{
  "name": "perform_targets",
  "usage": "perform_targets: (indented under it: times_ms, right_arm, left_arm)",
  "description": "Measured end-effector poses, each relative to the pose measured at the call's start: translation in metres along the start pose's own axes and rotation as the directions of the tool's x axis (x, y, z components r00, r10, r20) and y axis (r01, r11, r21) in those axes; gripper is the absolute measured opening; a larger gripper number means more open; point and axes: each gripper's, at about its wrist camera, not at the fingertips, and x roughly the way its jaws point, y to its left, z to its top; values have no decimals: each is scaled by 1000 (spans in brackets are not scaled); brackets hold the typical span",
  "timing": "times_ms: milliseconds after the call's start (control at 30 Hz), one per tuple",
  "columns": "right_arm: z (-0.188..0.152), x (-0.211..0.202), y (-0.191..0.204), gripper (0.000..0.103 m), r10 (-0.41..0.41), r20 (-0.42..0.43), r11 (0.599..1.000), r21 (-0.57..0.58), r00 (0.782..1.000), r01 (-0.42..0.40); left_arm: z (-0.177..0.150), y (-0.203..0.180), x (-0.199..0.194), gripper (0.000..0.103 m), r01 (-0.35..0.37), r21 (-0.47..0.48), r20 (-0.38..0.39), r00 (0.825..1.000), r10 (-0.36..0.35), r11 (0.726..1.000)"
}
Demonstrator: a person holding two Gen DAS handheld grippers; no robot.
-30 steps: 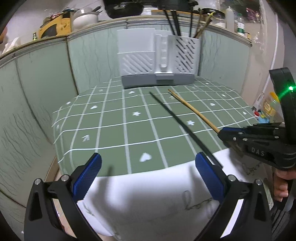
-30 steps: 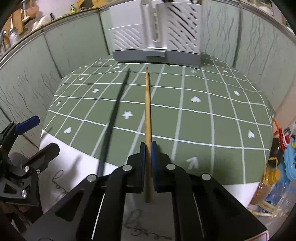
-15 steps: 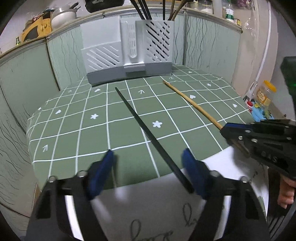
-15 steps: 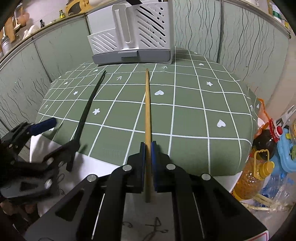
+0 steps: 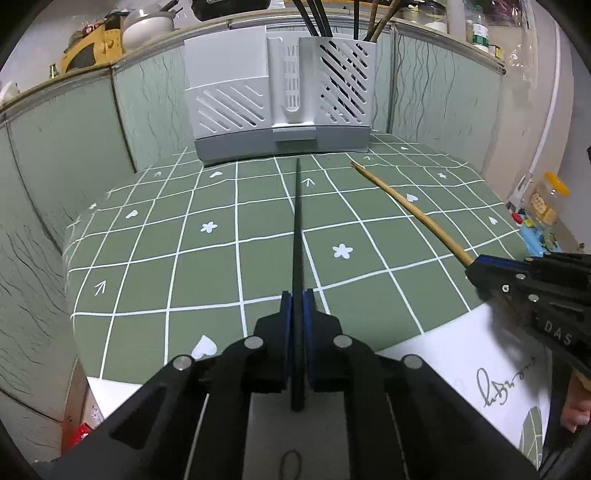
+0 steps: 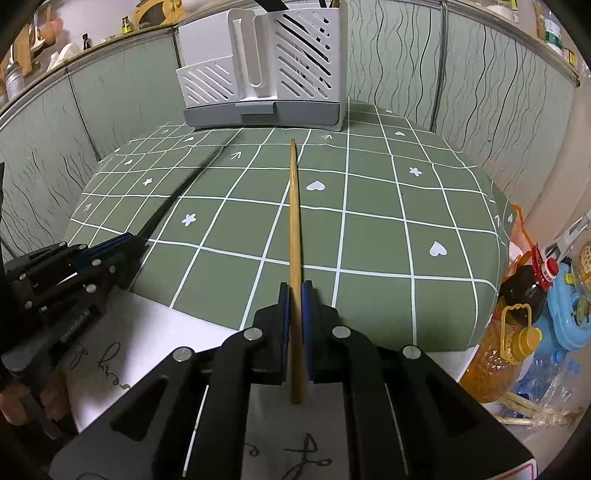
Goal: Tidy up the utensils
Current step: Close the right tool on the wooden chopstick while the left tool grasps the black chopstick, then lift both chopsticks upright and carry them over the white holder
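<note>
Gripping step: left gripper [image 5: 297, 308] clamped on black chopstick [image 5: 297, 229], right gripper [image 6: 294, 304] clamped on wooden chopstick [image 6: 294, 206], near table's front edge; next, carry both to the utensil holder [image 5: 277, 99].

A home kitchen — a table under a green checked cloth [image 5: 221, 258] is boxed in by green veined panels [image 6: 424, 66]. At its far edge stands a white utensil rack [image 5: 280, 99] with chopsticks in it. A pot [image 5: 147, 24] and jars [image 5: 480, 26] line the ledge across the top; oil bottles [image 6: 506, 347] crowd the floor, lower right.
</note>
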Motion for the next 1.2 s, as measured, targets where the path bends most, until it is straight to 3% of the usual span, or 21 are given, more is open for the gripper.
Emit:
perform_targets:
  times_ms: [200, 767, 1200]
  right_arm:
    - [1, -3, -3, 6, 5, 0, 1000, -1, 1000, -5]
    - [26, -53, -8, 7, 50, 82, 999, -8, 995, -49]
    - [57, -100, -10, 7, 62, 201, 998, 1, 978, -64]
  left_arm:
    - [0, 10, -8, 6, 21, -24, -1, 1000, -21, 999]
    - [21, 31, -59, 7, 35, 27, 79, 996, -37, 999]
    - [44, 49, -92, 7, 47, -10, 123, 991, -45, 999]
